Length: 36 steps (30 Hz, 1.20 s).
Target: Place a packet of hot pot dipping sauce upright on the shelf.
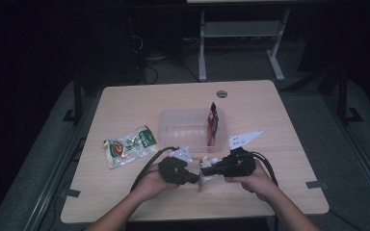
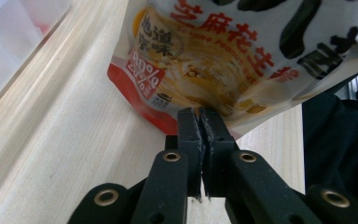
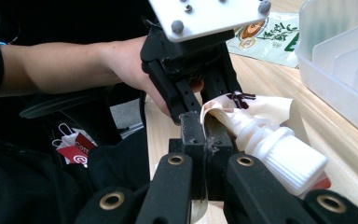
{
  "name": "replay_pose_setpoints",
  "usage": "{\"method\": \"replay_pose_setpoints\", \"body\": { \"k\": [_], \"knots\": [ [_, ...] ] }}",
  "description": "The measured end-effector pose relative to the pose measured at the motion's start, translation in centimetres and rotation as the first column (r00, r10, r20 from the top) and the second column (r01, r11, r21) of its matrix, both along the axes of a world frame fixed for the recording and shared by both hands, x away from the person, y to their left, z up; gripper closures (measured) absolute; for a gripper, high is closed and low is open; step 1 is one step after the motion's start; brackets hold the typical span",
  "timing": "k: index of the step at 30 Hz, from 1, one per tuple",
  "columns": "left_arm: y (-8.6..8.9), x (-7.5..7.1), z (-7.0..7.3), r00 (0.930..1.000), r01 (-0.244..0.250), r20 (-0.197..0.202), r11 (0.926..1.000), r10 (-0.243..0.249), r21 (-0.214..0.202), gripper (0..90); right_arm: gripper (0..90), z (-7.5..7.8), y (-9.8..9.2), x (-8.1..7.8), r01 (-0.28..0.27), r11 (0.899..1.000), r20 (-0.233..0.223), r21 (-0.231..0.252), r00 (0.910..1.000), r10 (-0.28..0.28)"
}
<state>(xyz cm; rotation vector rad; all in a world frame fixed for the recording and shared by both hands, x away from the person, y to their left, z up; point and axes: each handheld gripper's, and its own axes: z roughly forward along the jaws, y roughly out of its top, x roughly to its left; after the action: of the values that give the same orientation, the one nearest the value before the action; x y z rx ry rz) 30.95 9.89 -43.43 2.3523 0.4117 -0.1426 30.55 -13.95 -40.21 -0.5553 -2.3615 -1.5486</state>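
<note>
Pouch (image 2: 223, 51) with a white spout cap (image 3: 286, 158) hangs between both claws at the worktop's (image 1: 125, 192) six o'clock edge: left claw (image 2: 200, 116) pinches its bottom seam, right claw (image 3: 204, 122) its top beside the cap, probably stretching it taut. Clear bin (image 1: 183, 127) waits at twelve o'clock.

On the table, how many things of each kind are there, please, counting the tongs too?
Snack pouches: 3 (green pouch lying on the table, red pouch standing in the bin, spouted pouch held between both tongs)
Clear plastic bins: 1
Tongs: 2 (left tongs, right tongs)
Total: 6
</note>
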Motion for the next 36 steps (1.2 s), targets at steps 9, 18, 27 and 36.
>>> {"method": "replay_pose_setpoints", "body": {
  "k": [9, 18, 27, 36],
  "knots": [
    [1.2, 0.4, 0.3, 0.9995, -0.032, -0.004, 0.9993, 0.032, -0.019, 78.3, 90.0, 0.3, -0.6, 0.2, 0.023, 1.000, 0.008, 0.006, 0.9997, -0.023],
    [2.8, -0.1, 0.8, 0.9985, -0.049, -0.026, 0.9984, 0.048, -0.030, 65.1, 90.0, 0.7, -0.9, 0.1, 0.026, 1.000, 0.021, 0.003, 0.9994, -0.026],
    [5.5, -1.4, 0.6, 0.9970, -0.078, 0.000, 0.9970, 0.078, -0.003, 45.2, 90.0, 1.8, -1.1, 0.3, 0.020, 1.000, 0.053, -0.008, 0.9984, -0.020],
    [7.6, -1.7, -0.2, 0.9920, -0.126, 0.010, 0.9915, 0.126, 0.032, 39.0, 89.9, 3.7, -1.0, 1.1, 0.011, 1.000, 0.090, -0.022, 0.9959, -0.009]
  ]
}}
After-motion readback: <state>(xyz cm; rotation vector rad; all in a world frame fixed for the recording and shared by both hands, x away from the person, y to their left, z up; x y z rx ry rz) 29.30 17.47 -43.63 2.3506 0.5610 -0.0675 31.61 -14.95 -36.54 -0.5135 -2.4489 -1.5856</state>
